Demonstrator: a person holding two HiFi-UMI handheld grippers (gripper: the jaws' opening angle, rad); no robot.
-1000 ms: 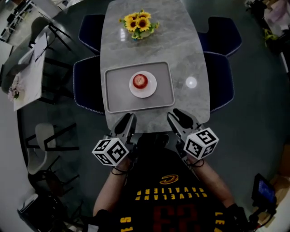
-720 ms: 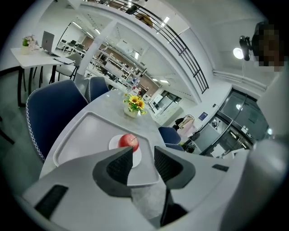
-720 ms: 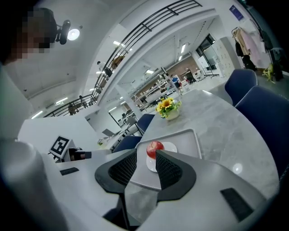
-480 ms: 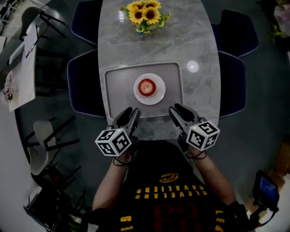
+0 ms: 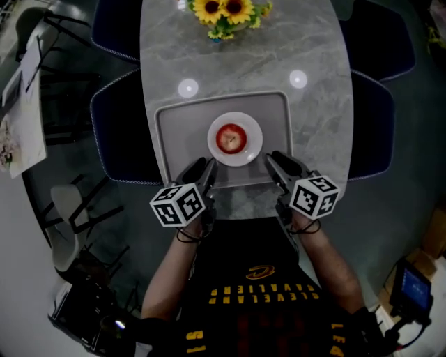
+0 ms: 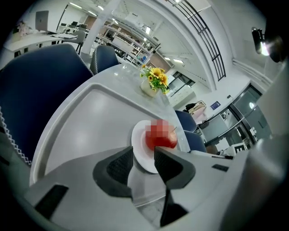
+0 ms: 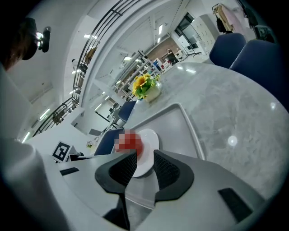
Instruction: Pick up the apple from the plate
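A red apple sits on a small white plate in the middle of a grey tray on the marble table. My left gripper hovers at the tray's near rim, left of the plate, jaws open and empty. My right gripper mirrors it on the right, also open and empty. In the left gripper view the apple and plate lie just beyond the left gripper. The right gripper view shows the apple and plate ahead of the right gripper.
A vase of sunflowers stands at the table's far end. Dark blue chairs flank the table on the left and right. A light side table and a chair stand off to the left.
Both grippers have come forward and down from the table's near edge to the tray's near rim, closer to the plate. The apple and plate have not moved.
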